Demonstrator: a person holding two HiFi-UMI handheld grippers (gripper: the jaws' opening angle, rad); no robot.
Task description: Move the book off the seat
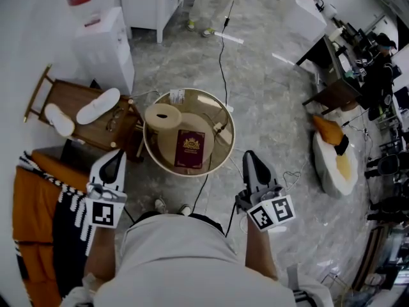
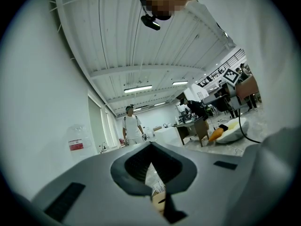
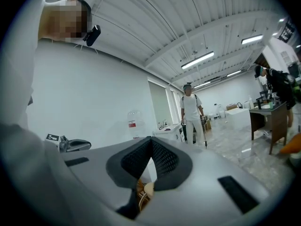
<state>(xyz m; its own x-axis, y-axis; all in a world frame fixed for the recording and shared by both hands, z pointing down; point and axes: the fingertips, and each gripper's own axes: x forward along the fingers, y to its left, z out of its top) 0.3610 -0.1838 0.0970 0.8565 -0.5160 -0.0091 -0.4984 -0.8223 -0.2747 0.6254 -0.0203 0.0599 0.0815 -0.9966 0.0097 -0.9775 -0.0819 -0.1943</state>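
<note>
While the book point(image 1: 190, 149) lies flat on the round seat point(image 1: 201, 110), its maroon cover with the gold emblem faces up and it occupies the part of the seat nearest the person. A beige roll point(image 1: 163, 117) stands on the same seat, just beside the book on its far left, apart from it. The left claw point(image 1: 119, 153) is held level to the near left of the seat, clear of the rim and touching nothing. In the left gripper view its jaws point(image 2: 150, 145) are pressed together at the tips, with nothing pinched between the ribbed pads. The right claw point(image 1: 250, 153) is held level to the near right of the seat, likewise clear of the rim and well apart from the book. In the right gripper view its jaws point(image 3: 151, 139) are also pressed together tip to tip and carry nothing. A black cable point(image 1: 221, 56) runs across the grey floor to the seat. Left of the seat stands a wooden bench point(image 1: 80, 130) bearing two white slippers point(image 1: 97, 105) and a pair of glasses point(image 1: 115, 119). Further right on the floor lies a white and yellow cushion point(image 1: 335, 162). A person in white point(image 3: 192, 109) stands well beyond the seat.
</note>
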